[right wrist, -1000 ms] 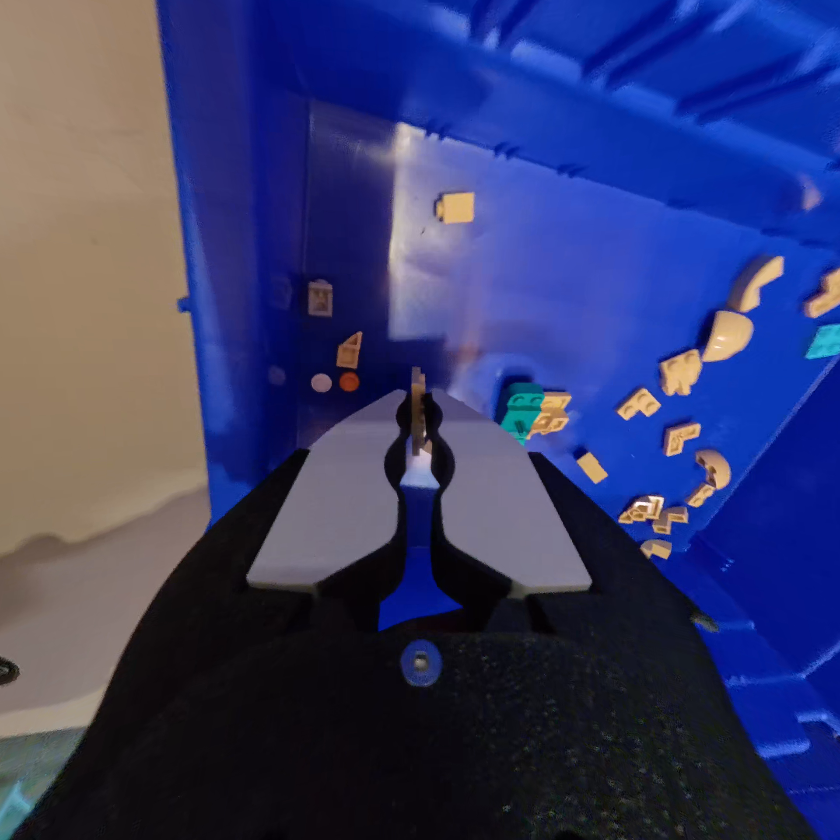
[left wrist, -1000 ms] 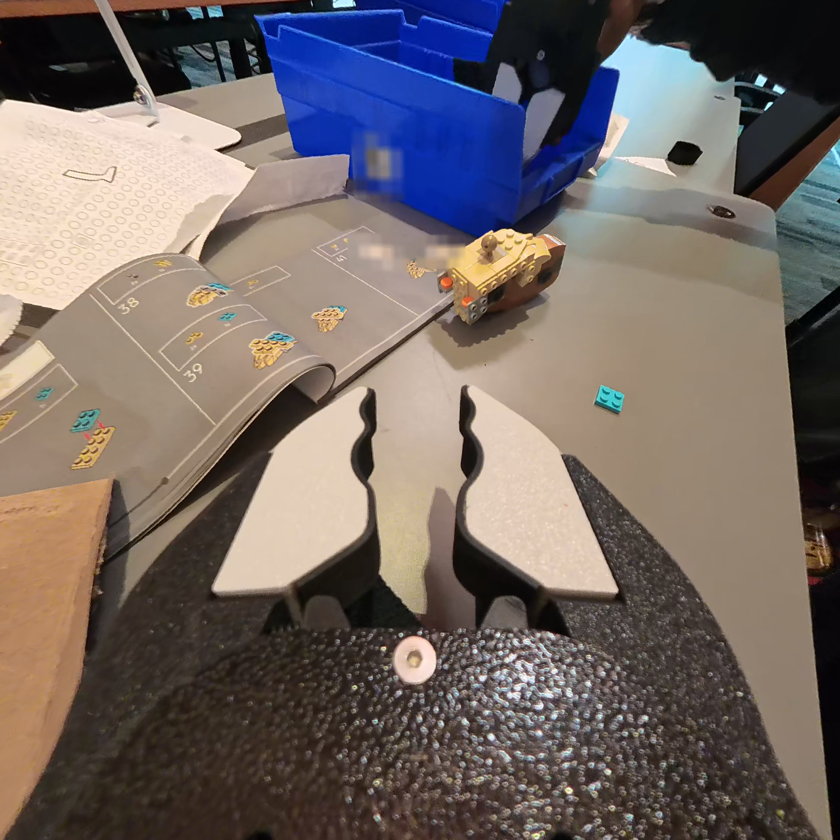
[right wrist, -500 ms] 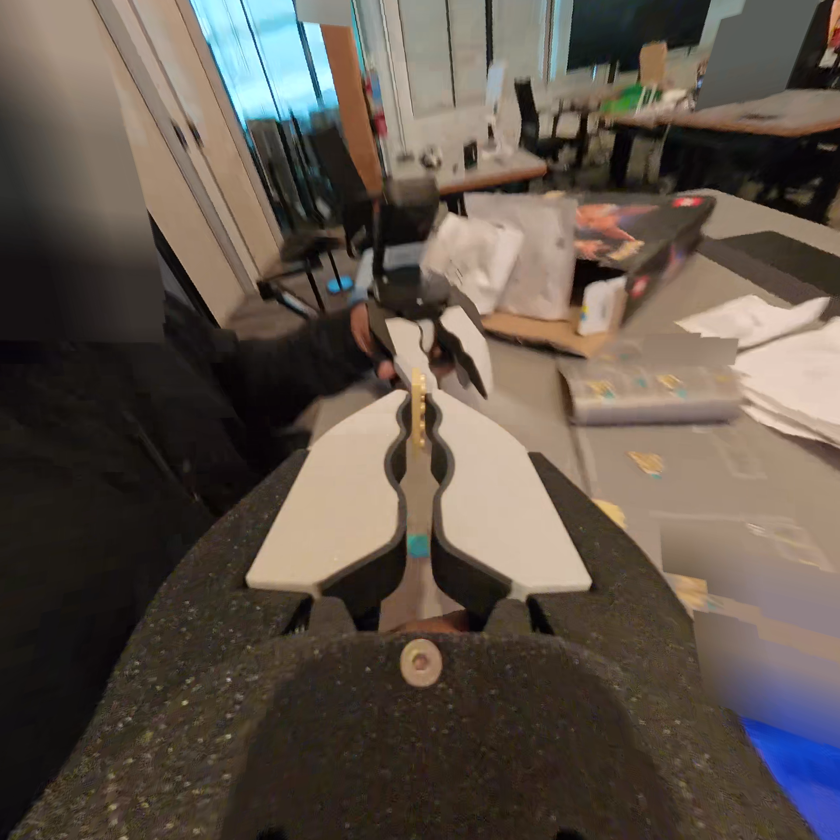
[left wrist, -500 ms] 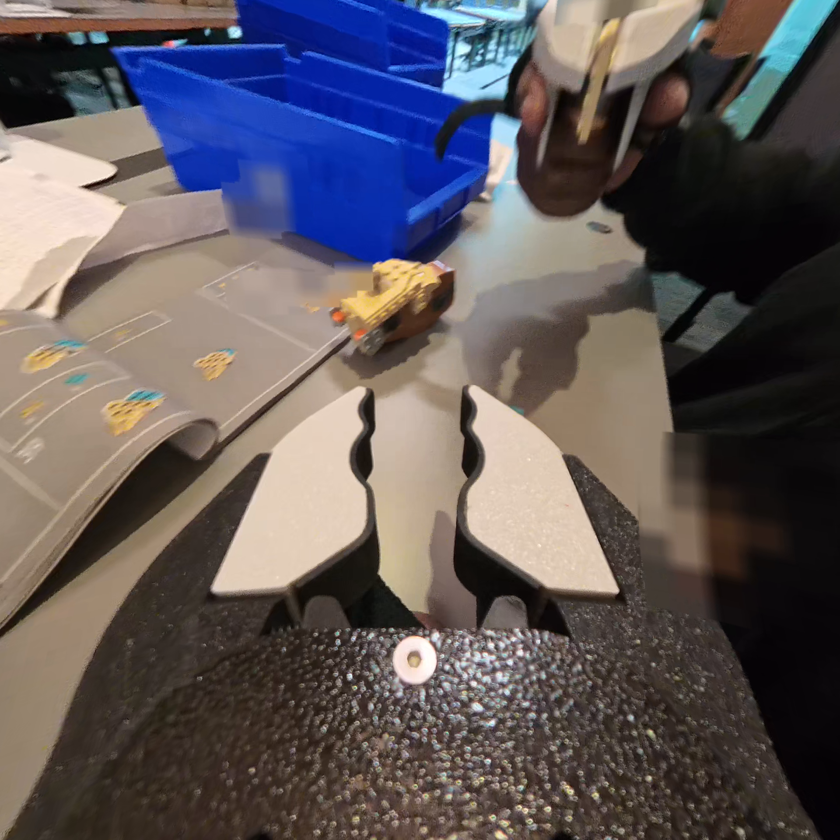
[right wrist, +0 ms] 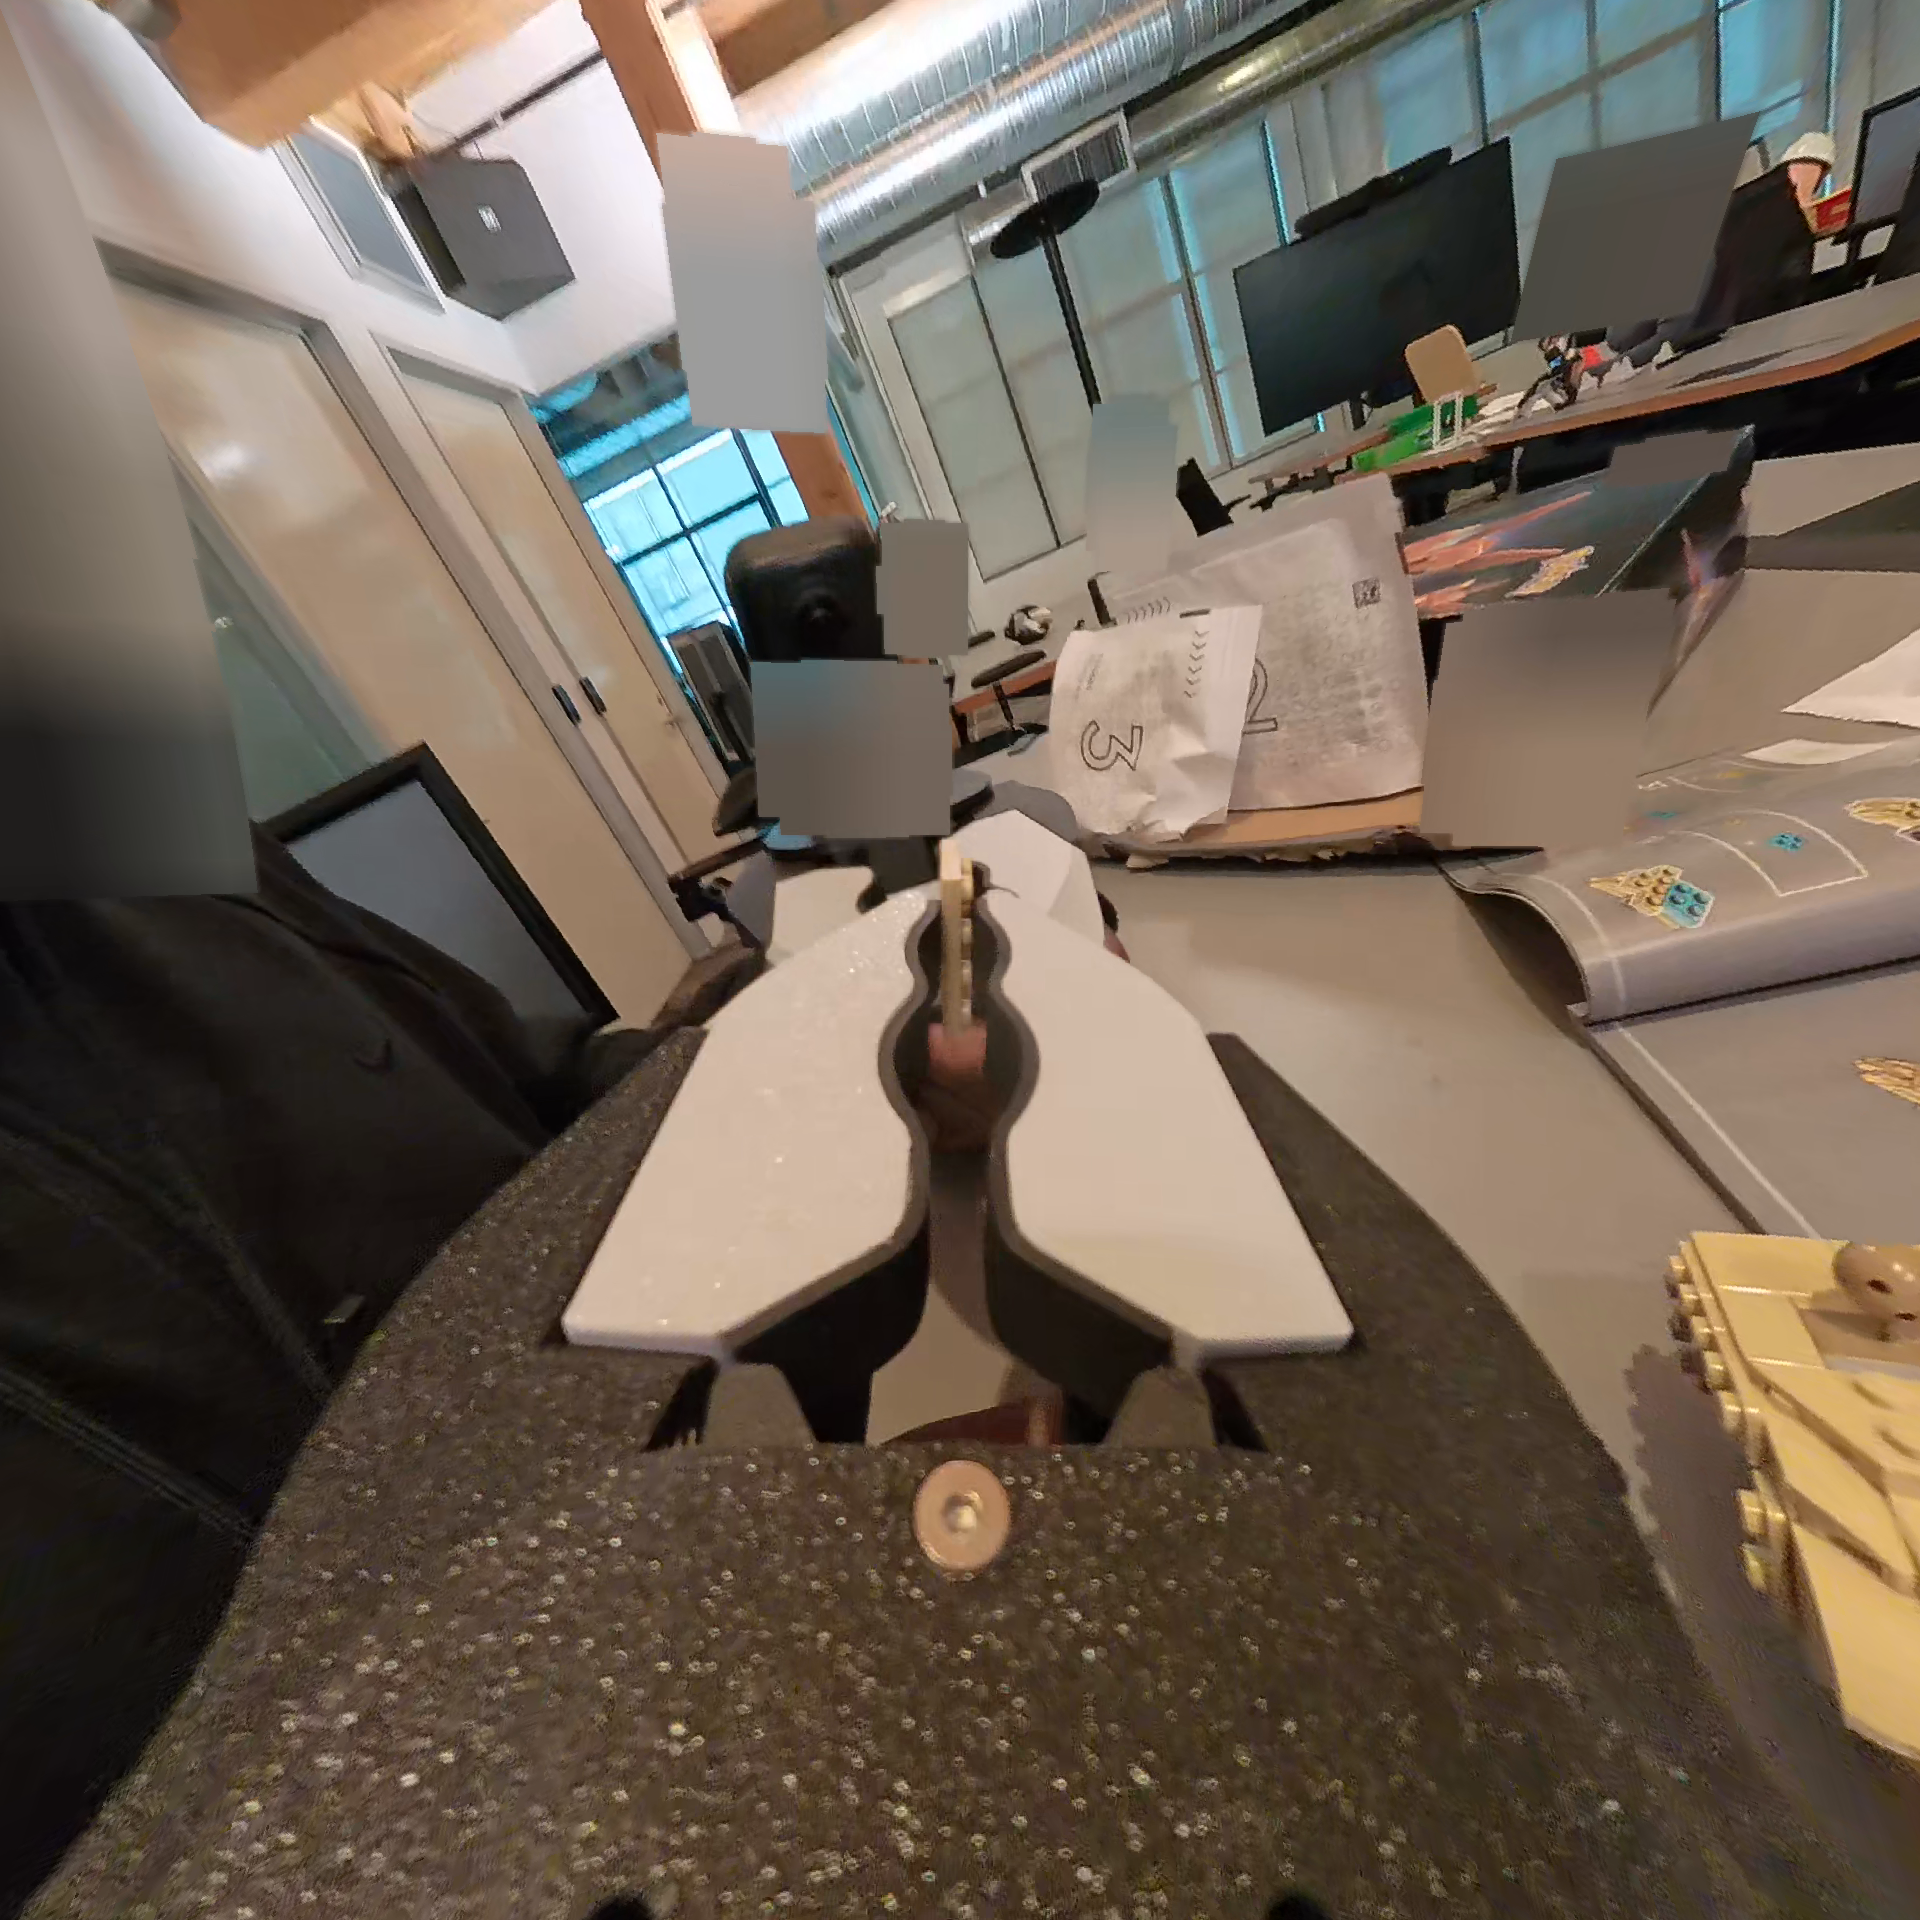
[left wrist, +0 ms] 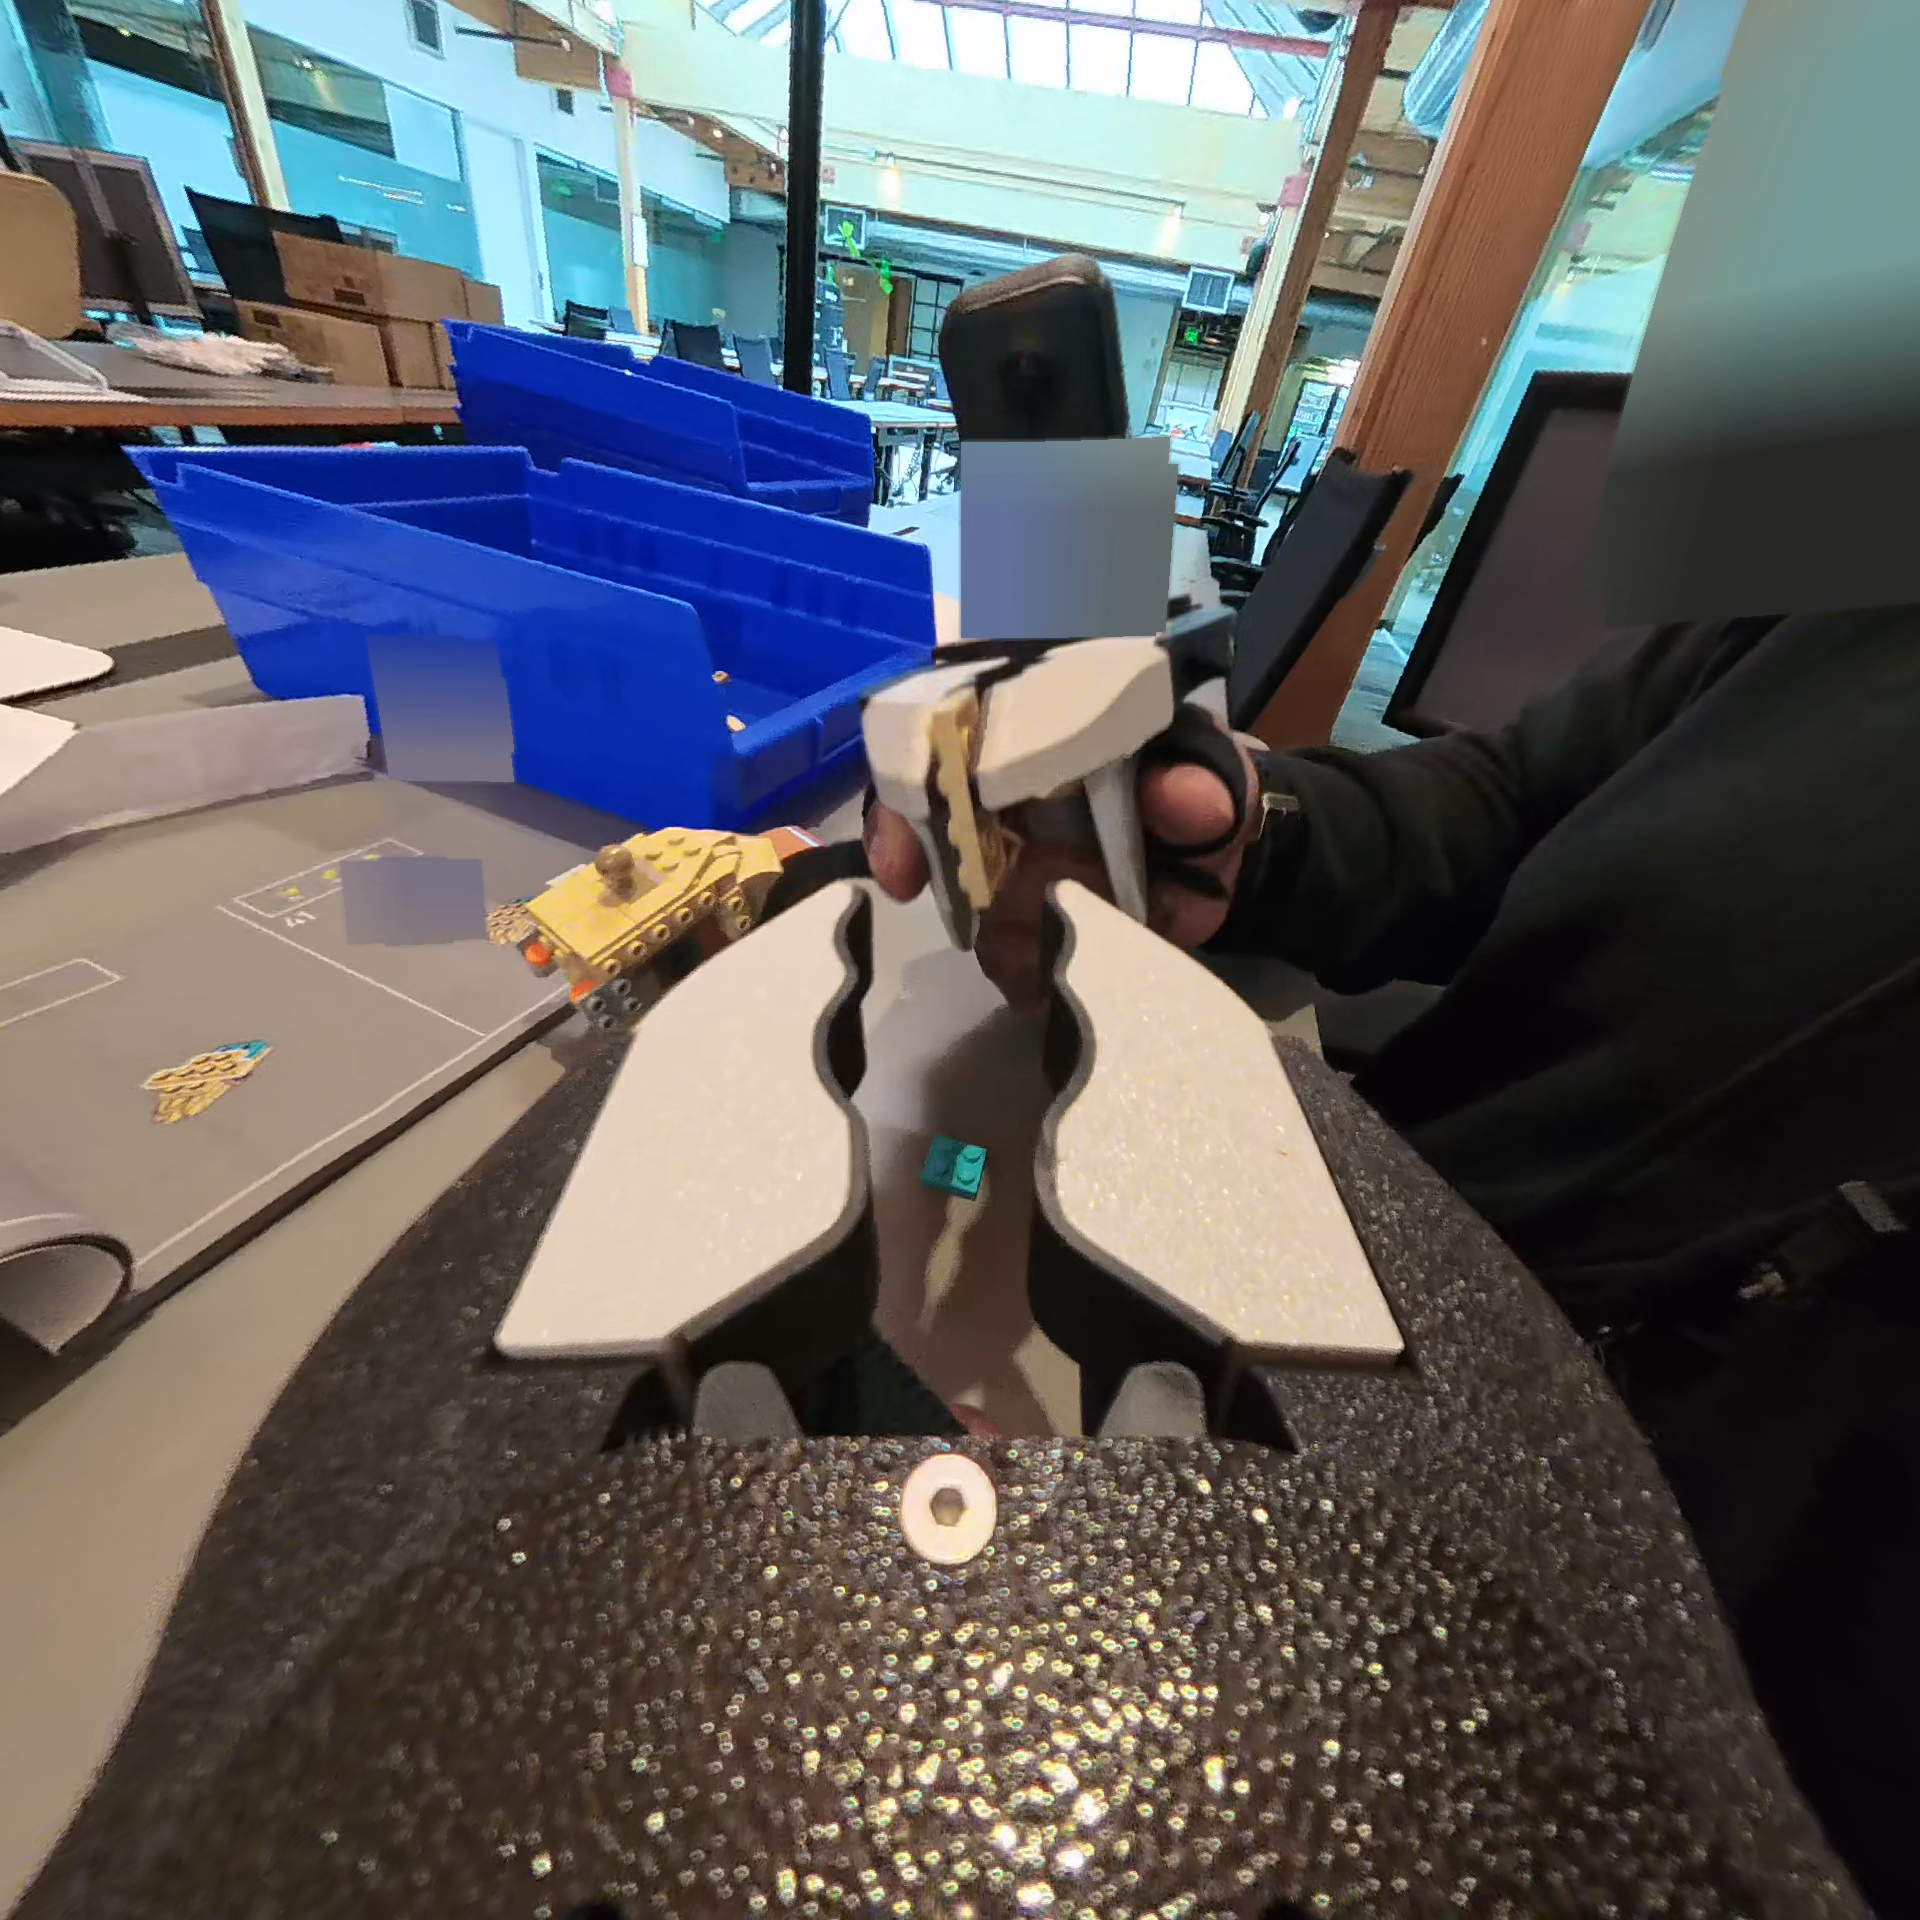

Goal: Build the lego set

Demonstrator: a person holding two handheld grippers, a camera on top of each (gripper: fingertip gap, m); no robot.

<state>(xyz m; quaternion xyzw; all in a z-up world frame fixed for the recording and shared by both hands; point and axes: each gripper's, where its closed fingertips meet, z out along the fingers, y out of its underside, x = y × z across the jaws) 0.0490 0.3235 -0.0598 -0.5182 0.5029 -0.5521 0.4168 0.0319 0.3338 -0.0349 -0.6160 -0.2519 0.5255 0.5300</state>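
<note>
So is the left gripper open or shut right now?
Open. The left gripper has a wide gap between its fingers, empty, with the teal plate on the table showing through.

Glossy blue plastic bins (left wrist: pixel 582 644), matt grey tabletop (left wrist: pixel 312 1382), paper booklet (left wrist: pixel 239 997) (smooth pages), rough speckled gripper housing (left wrist: pixel 935 1714).

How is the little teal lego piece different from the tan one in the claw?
The teal plate lies flat on the grey table, studs up, with nothing touching it. The tan plate is up in the air, standing on its edge, pinched in the right claw. The teal plate is short and squarish; the tan plate looks longer. Both are thin studded lego plates, not yet on the tan model.
</note>
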